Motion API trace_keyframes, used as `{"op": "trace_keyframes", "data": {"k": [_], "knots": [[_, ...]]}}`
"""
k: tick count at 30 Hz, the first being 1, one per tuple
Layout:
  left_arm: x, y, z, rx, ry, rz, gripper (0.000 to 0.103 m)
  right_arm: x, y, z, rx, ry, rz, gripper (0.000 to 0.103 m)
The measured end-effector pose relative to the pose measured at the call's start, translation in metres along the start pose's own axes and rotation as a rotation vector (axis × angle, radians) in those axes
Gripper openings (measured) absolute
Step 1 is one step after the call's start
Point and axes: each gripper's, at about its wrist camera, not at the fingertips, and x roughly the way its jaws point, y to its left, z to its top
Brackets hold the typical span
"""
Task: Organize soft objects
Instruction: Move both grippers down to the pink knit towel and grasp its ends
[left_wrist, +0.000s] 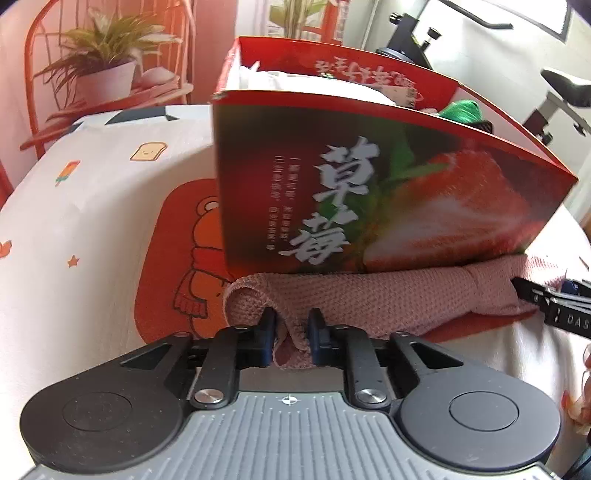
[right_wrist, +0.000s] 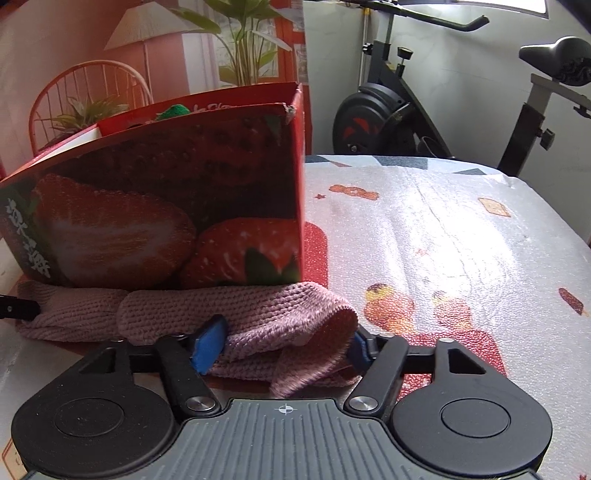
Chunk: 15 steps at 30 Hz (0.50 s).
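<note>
We've got the pink knitted cloth (left_wrist: 388, 295) stretched along the foot of the strawberry box (left_wrist: 369, 192), lying on the cartoon-print desk (left_wrist: 92, 221), one end for each hand. Our read: gripping both ends lets us lift the floppy thing level and carry it over the box wall without it sagging or dragging.

On our left, the left tool (left_wrist: 291, 332) is nearly together, its blue pads pinching a small fold at that end of the cloth, fabric bunched between them. That grip looks secure.

On our right, the right tool (right_wrist: 284, 343) stands much wider, and the looped end of the cloth (right_wrist: 258, 317) sits between the two blue pads. The left-hand pad (right_wrist: 208, 345) touches the knit; the other is mostly hidden behind the loop, so we can't tell whether it's truly clamped yet.

Inside the box we glimpse something green (left_wrist: 463, 110) and white items, so the cloth probably belongs in there too.
</note>
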Motion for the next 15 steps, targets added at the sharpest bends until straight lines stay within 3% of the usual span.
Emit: {"op": "trace_keyframes", "data": {"k": [7, 15], "knots": [[-0.008, -0.003, -0.01, 0.031, 0.004, -0.008, 0.013, -0.015, -0.002, -0.002, 0.038, 0.034, 0.053, 0.033], [-0.019, 0.005, -0.017, -0.008, 0.004, -0.035, 0.007, -0.044, -0.006, -0.002, 0.109, 0.005, 0.118, 0.017]]}}
